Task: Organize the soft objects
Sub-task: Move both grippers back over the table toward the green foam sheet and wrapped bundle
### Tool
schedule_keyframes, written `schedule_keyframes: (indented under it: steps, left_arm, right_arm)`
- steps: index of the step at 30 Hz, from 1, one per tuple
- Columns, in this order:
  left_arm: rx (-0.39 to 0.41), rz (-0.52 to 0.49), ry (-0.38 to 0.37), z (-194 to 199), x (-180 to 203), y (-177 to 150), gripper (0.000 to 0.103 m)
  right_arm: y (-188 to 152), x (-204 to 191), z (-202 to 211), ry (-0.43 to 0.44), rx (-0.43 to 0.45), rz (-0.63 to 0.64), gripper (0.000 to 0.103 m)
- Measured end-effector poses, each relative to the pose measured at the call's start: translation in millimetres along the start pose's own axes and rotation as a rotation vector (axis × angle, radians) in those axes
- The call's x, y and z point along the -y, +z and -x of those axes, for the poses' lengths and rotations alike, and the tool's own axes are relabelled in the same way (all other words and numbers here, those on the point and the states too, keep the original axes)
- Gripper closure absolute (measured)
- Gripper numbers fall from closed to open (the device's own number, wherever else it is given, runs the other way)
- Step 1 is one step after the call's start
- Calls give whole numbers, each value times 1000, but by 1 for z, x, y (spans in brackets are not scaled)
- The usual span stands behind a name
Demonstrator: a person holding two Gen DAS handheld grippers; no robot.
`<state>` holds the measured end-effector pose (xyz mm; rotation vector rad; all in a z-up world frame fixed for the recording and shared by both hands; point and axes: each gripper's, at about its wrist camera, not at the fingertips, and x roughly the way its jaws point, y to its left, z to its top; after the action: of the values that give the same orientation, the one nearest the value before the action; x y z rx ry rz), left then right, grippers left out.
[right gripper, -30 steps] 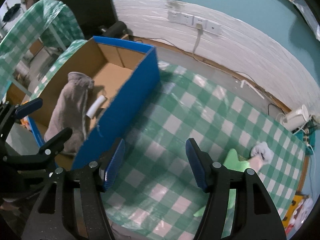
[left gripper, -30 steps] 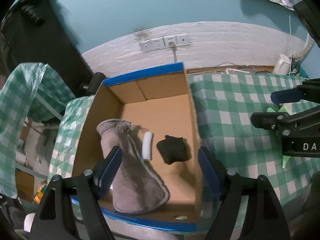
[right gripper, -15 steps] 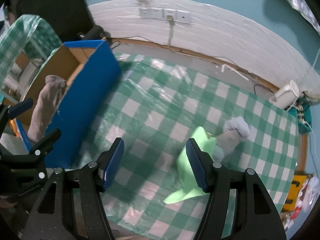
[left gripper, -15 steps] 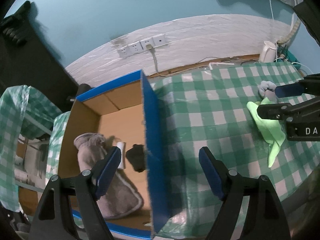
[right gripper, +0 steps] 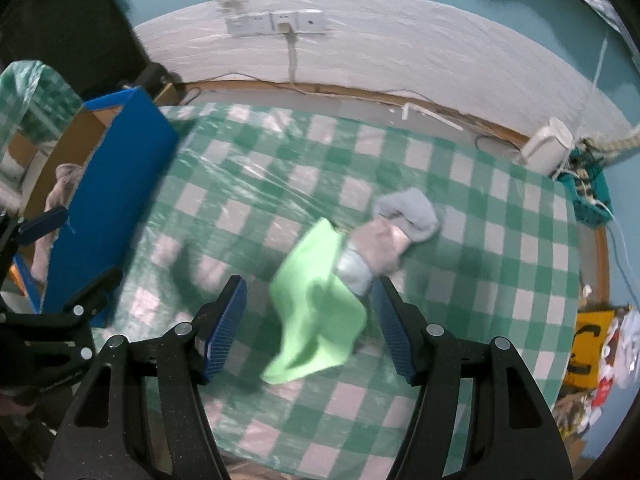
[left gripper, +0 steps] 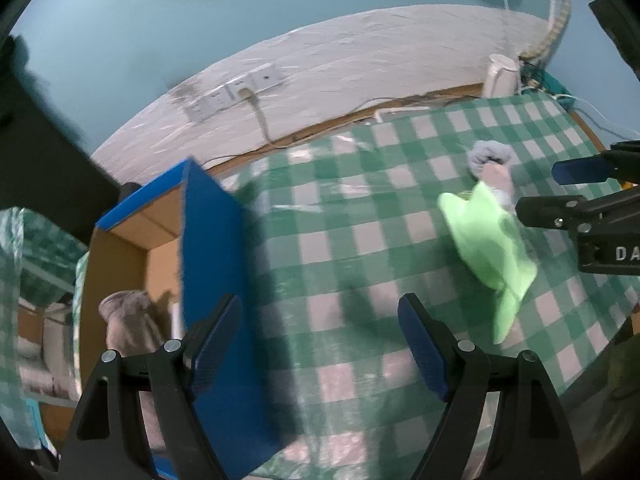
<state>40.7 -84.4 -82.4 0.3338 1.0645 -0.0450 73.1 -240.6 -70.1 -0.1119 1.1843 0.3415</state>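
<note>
A light green cloth (right gripper: 316, 308) lies on the green checked table (right gripper: 256, 184), partly over a grey and pink sock (right gripper: 396, 228). My right gripper (right gripper: 310, 328) is open and hangs just above the cloth, which lies between its fingers. The cloth (left gripper: 490, 248) and sock (left gripper: 490, 160) also show in the left wrist view. My left gripper (left gripper: 320, 344) is open and empty over the table, beside the blue cardboard box (left gripper: 212, 280). A grey-brown fuzzy cloth (left gripper: 128, 324) lies inside the box.
A white device (right gripper: 546, 146) and a teal basket (right gripper: 586, 192) stand at the table's far right corner. Wall sockets (right gripper: 276, 24) with a cable are behind the table. Clutter (right gripper: 592, 356) sits off the right edge.
Both grippers have swung right, away from the box. The right gripper has come over the green cloth, and the left gripper has left the box opening for the table.
</note>
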Motion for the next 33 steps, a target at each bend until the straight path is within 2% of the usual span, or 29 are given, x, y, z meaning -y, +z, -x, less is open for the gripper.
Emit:
schedule_keyframes:
  steps: [8, 15, 23, 29, 33]
  left_arm:
    - [-27, -51, -36, -15, 36, 10, 17]
    - [-68, -56, -130, -31, 62, 16, 17]
    - [-105, -99, -199, -41, 92, 16, 16]
    - [-111, -156, -214, -46, 117, 18, 14]
    - [-122, -179, -190, -58, 130, 21, 14]
  right_arm:
    - [-17, 36, -18, -30, -49, -55, 38]
    - [-27, 61, -33, -46, -87, -99, 38]
    - [-35, 83, -46, -61, -121, -136, 38]
    - [-38, 93, -51, -65, -129, -153, 38]
    - [-39, 95, -53, -64, -133, -155, 38]
